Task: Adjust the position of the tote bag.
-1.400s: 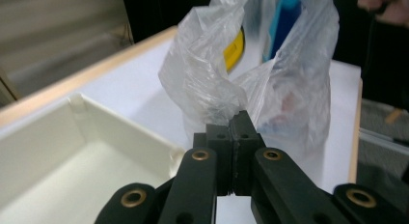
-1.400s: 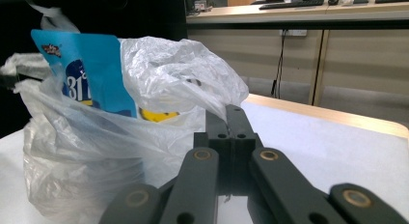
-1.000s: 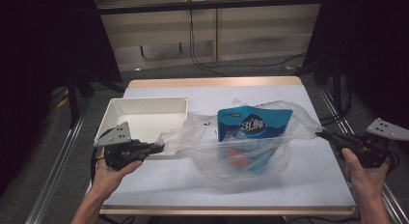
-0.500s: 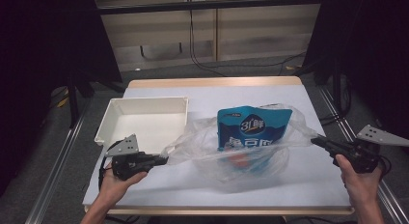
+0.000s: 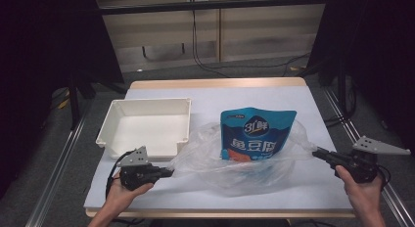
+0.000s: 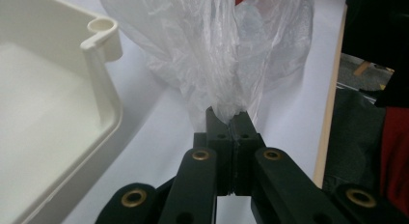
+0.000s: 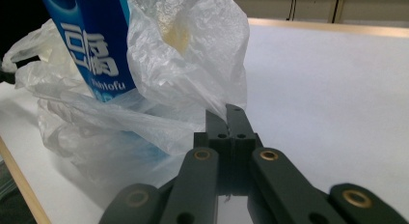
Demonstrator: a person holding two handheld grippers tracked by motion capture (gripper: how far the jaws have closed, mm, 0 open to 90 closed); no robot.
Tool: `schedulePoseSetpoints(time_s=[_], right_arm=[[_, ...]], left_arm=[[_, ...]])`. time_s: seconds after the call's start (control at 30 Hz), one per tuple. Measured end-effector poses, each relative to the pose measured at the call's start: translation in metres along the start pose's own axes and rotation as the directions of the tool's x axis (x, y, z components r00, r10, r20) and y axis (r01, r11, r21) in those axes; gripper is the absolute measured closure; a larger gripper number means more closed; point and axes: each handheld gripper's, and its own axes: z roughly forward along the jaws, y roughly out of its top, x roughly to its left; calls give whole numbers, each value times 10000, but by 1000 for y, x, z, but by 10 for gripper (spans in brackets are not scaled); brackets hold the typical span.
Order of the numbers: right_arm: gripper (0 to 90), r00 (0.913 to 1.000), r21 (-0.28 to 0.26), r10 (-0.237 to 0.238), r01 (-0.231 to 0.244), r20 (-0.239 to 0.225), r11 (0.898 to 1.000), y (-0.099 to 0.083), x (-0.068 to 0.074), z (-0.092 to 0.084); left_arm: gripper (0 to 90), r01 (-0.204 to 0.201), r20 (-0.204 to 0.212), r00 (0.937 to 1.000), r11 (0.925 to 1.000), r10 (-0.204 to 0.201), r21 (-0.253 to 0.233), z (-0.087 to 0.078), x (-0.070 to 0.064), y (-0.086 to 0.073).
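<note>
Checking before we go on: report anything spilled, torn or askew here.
Nothing stands out. The tall blue printed pouch stands upright inside the clear thin plastic bag, no spill or tear visible; the white rectangular plastic tray sits square.

high view overhead, gripper views close, sharing plastic bag

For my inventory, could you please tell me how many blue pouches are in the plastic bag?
1: a blue pouch standing upright in the clear plastic bag. Something orange shows below it, so more may be hidden.

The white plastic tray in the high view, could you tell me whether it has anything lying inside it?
No, the white plastic tray shows a bare floor, and the blue pouch stands apart in the clear plastic bag.
</note>
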Motion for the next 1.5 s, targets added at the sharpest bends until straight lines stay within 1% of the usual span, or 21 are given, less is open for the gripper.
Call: schedulePoseSetpoints(time_s=[0.1,0.23,0.27,0.3,0.37,0.43,0.53,0.67,0.7,0.77,0.8,0.9,1.0,1.07,1.2,1.27,1.3,1.33,1.4,1.47,1.5], right_arm=[[900,10000,293,-42,42,-8,9996,-5,0,4],[900,9999,526,107,-108,24,9986,-12,-4,9],[900,9999,618,119,-120,23,9980,-14,-4,10],[900,9999,703,136,-137,12,9974,-17,-4,11],[900,9998,903,156,-147,-89,9958,-22,-6,14],[900,9986,875,407,-377,-324,9955,-25,-9,17],[900,9985,1127,425,-385,-336,9929,-29,-10,22],[900,9989,1561,425,-391,-180,9870,-35,-13,28],[900,9983,1640,523,-472,-272,9853,-36,-14,29],[900,9985,1782,497,-451,-218,9830,-40,-15,31],[900,9982,1852,531,-473,-268,9816,-41,-16,32],[900,9987,2112,424,-357,-276,9768,-45,-15,35],[900,9990,2310,383,-324,-209,9724,-47,-14,36],[900,9994,2520,295,-240,-182,9674,-49,-14,38],[900,9994,2832,317,-265,-136,9587,-54,-15,40],[900,9998,3070,157,-115,-111,9517,-57,-15,42],[900,10000,3195,67,-55,-27,9476,-59,-14,43],[900,9999,3170,128,-105,-52,9484,-59,-14,43],[900,9999,3144,95,-71,-61,9493,-60,-14,44],[900,10000,3075,8,9,-54,9516,-60,-14,44],[900,10000,3047,-38,54,-58,9524,-60,-14,44]], left_arm=[[898,192,-4,9998,9998,-192,103,7,2,-4],[898,70,110,9999,9984,-77,570,18,2,-5],[898,74,102,9999,9982,-80,599,19,2,-6],[898,250,97,9996,9982,-256,552,19,2,-8],[898,245,-4,9997,9975,-245,665,19,2,-12],[899,285,24,9996,9968,-288,748,21,3,-15],[899,270,-12,9996,9942,-271,1045,23,5,-18],[899,306,-11,9995,9922,-307,1210,26,4,-20],[899,205,17,9998,9904,-209,1366,26,4,-20],[900,184,-255,9996,9917,-153,1275,26,4,-21],[900,248,-40,9997,9920,-245,1237,26,5,-22],[900,290,-144,9995,9888,-272,1463,28,6,-25],[900,64,-137,9999,9844,-41,1760,30,4,-26],[900,-73,-190,9998,9781,115,2082,30,2,-26],[900,149,-175,9998,9808,-117,1942,31,2,-28],[900,210,-240,9996,9778,-164,2084,30,1,-27],[900,246,-258,9995,9790,-198,2022,31,1,-28],[900,178,-272,9996,9754,-121,2196,30,1,-27],[900,248,-189,9996,9790,-214,2024,30,1,-28],[899,220,-127,9997,9782,-199,2064,30,2,-27],[897,233,-112,9997,9801,-215,1972,32,1,-28]])
